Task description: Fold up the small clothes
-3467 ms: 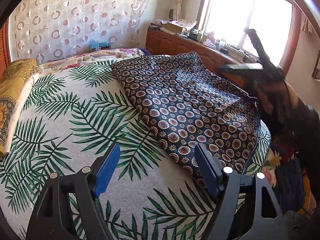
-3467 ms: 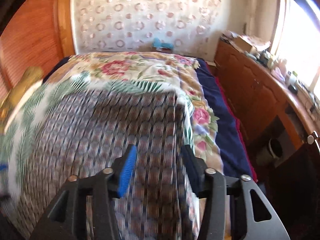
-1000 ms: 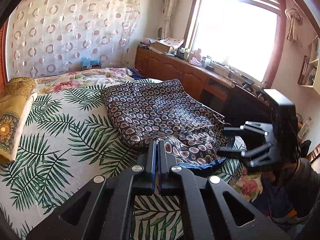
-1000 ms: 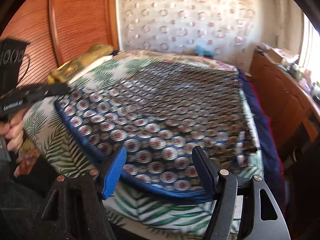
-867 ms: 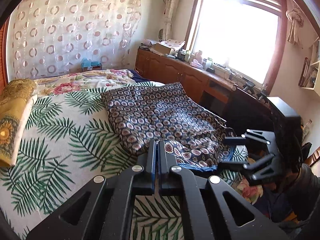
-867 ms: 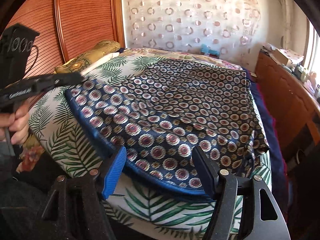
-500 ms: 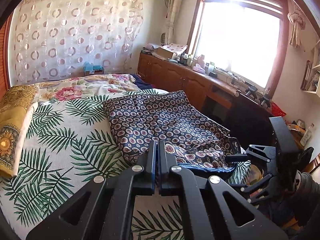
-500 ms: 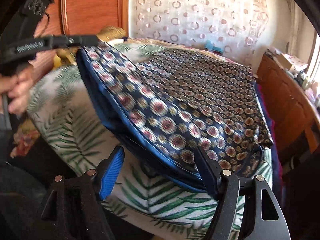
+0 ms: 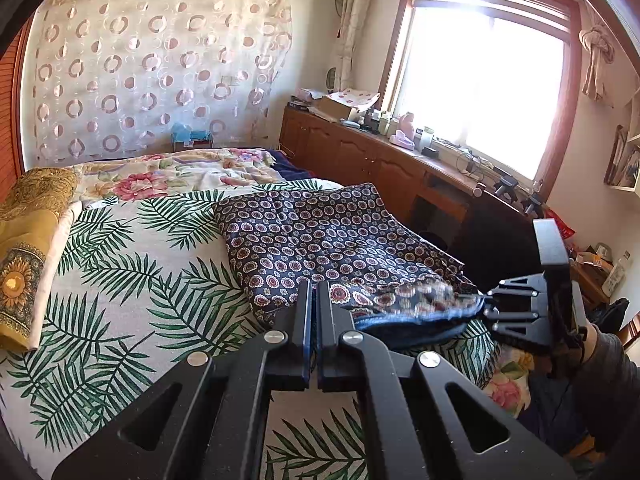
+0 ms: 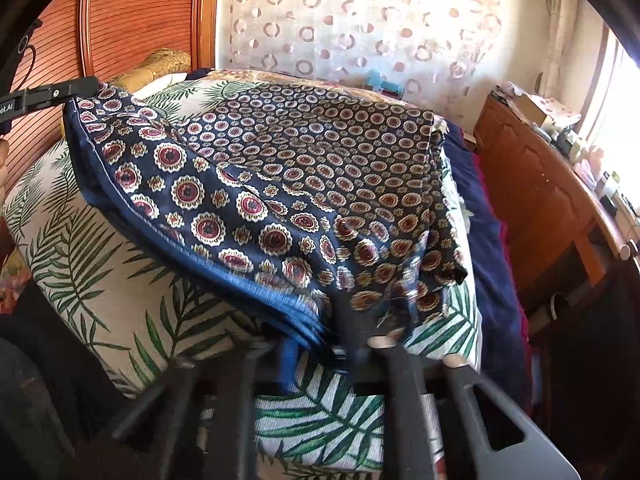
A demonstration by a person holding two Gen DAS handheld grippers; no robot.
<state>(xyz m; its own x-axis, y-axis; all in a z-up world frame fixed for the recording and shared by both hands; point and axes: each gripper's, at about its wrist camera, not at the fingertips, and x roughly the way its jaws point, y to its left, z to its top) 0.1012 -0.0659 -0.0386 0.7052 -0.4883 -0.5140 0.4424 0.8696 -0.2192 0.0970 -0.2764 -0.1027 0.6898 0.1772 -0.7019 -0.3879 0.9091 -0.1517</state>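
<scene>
Fabric was the matter at hand: a navy patterned garment (image 9: 320,236) lay on the palm-leaf bedspread (image 9: 120,280), ahead of both pairs of fingers.

The left gripper (image 9: 313,292) had its jaws pressed together, pinching the near hem of the garment, whose cloth ran out ahead of the tips and to their right. In the right wrist view the same gripper's tip (image 10: 76,86) appeared at the far left, holding one corner of the hem lifted off the bed. Left of those fingers, near the headboard, rested a yellow pillow (image 9: 24,248); beyond the tips lay a floral quilt (image 9: 168,176).

The right gripper (image 10: 332,344) was smeared by motion. Its fingers (image 10: 286,364) sat at the hem's other corner, the blue-edged cloth bunched between them, and the jaws looked closed on it; in the left wrist view that gripper (image 9: 486,306) met the hem to the right of the left fingertips, the blue edge stretched between the two tools. The far part of the garment stayed flat on the bedspread. To the right of the right fingers ran a wooden cabinet (image 10: 536,184).
</scene>
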